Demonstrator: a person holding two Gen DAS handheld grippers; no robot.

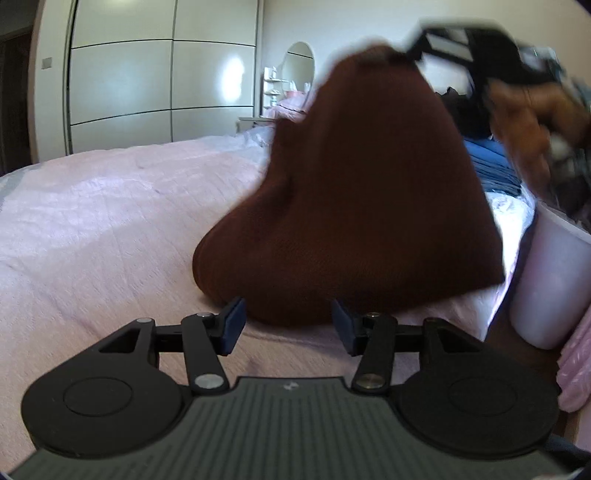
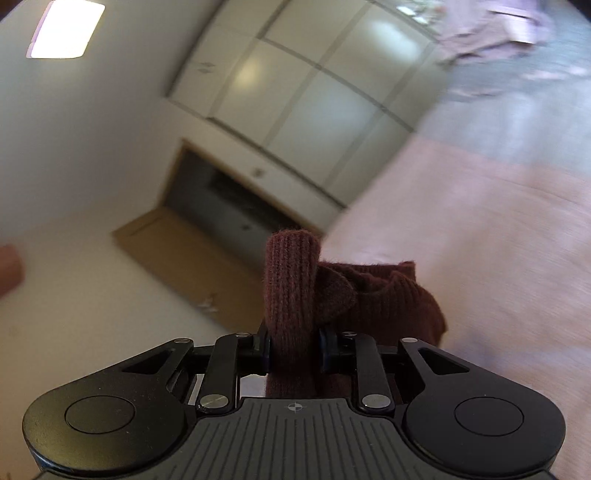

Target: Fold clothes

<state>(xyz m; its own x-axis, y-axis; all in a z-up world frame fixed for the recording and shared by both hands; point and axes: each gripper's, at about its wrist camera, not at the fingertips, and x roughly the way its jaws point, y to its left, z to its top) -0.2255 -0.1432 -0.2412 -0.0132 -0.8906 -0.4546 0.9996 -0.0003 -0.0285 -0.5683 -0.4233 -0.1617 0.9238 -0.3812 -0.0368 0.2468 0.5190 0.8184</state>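
Black gripper (image 2: pixel 294 350), silver screws, blue-padded jaws

right gripper (image 2: pixel 294 349) clamped on a ribbed dark-red knit garment (image 2: pixel 354 295). a rolled fold of it sticks up between the jaws toward 12 o'clock, the rest bunches off at 2 o'clock. view is tilted and motion-blurred. pink bedspread (image 2: pixel 480 229) fills 3 o'clock. white panelled wardrobe (image 2: pixel 303 96) at 12 o'clock, wood-framed doorway (image 2: pixel 221 218) at 11 o'clock, ceiling light (image 2: pixel 66 29) at 10 o'clock. blurred pinkish fabric (image 2: pixel 491 33) at 1 o'clock, can't tell what it is.
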